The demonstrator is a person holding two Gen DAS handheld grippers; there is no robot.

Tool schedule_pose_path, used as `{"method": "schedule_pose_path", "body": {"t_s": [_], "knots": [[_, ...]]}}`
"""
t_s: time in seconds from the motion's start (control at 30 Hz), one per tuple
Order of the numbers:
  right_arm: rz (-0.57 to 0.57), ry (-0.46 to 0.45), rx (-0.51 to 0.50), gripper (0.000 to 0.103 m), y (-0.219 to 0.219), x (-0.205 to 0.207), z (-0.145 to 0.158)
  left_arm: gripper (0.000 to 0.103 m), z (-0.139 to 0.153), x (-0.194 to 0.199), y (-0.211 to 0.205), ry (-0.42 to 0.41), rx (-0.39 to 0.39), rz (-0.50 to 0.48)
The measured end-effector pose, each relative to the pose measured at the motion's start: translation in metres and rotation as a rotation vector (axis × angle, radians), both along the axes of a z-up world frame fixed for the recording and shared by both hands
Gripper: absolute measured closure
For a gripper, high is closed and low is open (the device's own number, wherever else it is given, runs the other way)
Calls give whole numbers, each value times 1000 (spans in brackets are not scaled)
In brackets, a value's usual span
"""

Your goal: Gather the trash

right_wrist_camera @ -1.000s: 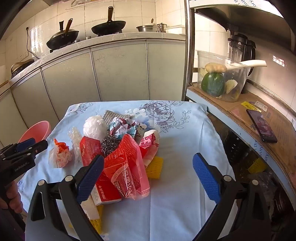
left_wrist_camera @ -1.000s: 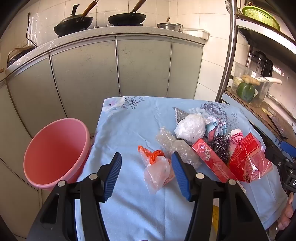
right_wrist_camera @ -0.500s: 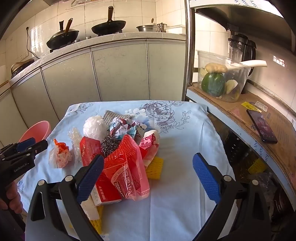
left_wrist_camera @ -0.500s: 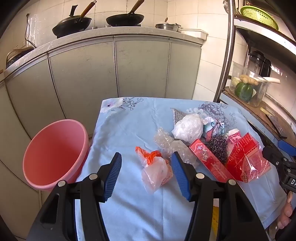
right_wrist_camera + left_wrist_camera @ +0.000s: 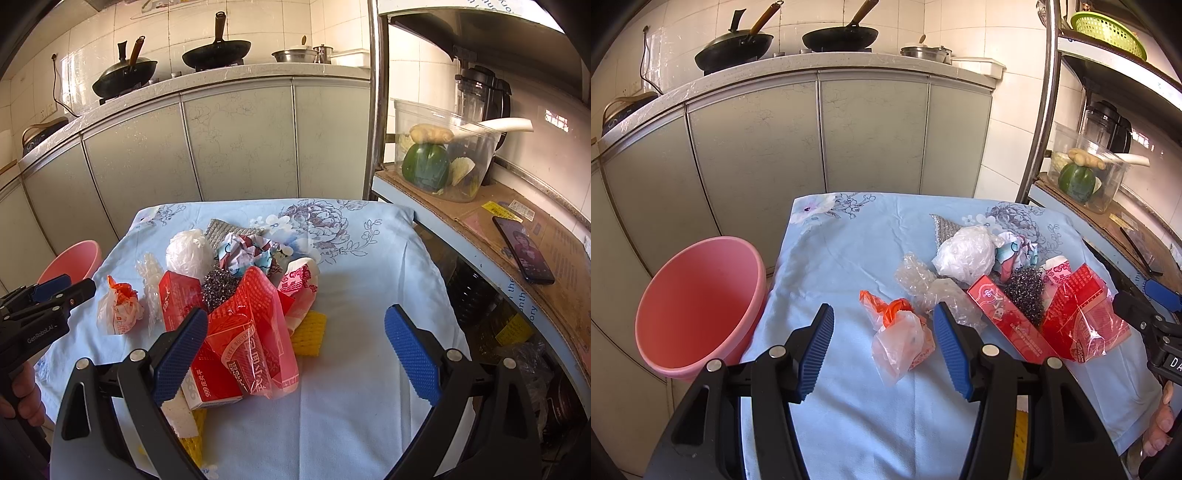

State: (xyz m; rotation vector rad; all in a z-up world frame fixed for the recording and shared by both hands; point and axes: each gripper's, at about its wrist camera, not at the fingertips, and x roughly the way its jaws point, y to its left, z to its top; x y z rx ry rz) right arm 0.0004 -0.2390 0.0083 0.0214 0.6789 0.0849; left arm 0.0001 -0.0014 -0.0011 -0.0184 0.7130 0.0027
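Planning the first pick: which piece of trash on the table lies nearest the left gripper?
The knotted clear bag with orange handles, lying apart from the pile and just ahead of the open left gripper.

The red carton (image 5: 192,343) hides part of the yellow sponge (image 5: 195,432) beneath it, the pink bucket (image 5: 72,260) is half behind the table edge, and the phone (image 5: 524,249) screen is too small to read

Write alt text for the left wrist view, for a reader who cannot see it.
The open left gripper hovers over a blue floral cloth, its blue pads either side of a knotted orange and clear plastic bag without touching it. Right of the bag lies a trash pile with a red box and steel scourer; a pink bucket stands left.
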Motion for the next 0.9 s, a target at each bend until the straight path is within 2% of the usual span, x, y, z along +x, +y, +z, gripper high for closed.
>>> {"method": "schedule_pose_path", "body": {"t_s": [0.9], "knots": [[0,0,2,6,-1,-1,0,47,-5,0,-5,1,-3,-1]]}}
